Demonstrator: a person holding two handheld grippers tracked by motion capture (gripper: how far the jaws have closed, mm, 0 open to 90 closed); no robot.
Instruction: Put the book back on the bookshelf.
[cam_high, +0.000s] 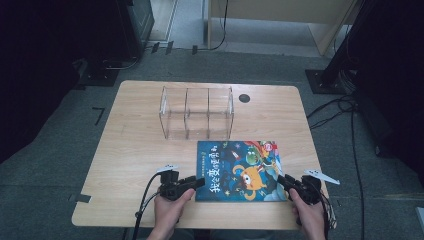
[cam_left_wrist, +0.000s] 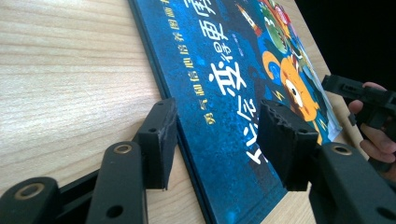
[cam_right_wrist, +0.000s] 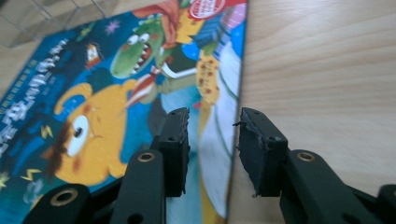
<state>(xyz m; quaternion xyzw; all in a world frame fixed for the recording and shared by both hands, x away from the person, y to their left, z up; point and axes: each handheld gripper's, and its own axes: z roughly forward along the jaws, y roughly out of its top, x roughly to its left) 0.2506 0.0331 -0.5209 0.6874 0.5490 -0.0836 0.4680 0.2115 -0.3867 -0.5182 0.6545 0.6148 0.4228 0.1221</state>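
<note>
A picture book (cam_high: 237, 170) with a dark blue cover, an orange one-eyed monster and a green crocodile lies flat on a pale wooden table (cam_high: 135, 150), at about five o'clock from the table's middle, near the edge closest to the person. Just beyond it, at twelve o'clock from the book, stands a clear plastic organiser (cam_high: 196, 112) with three compartments.

The left gripper (cam_high: 196, 182) sits at the book's near left corner, at about seven o'clock of the cover. In the left gripper view its jaws stand moderately apart and straddle the spine edge (cam_left_wrist: 187, 154), one pad over bare wood, the other over the cover; neither pad presses on the book.

The right gripper (cam_high: 283, 179) meets the book's near right corner, at about five o'clock. In the right gripper view its jaws stand fairly narrow, one over the cover and one over the table, with the page edge (cam_right_wrist: 236, 140) running between them. No pad visibly clamps it.

A round dark hole (cam_high: 244, 98) marks the table's far side.
</note>
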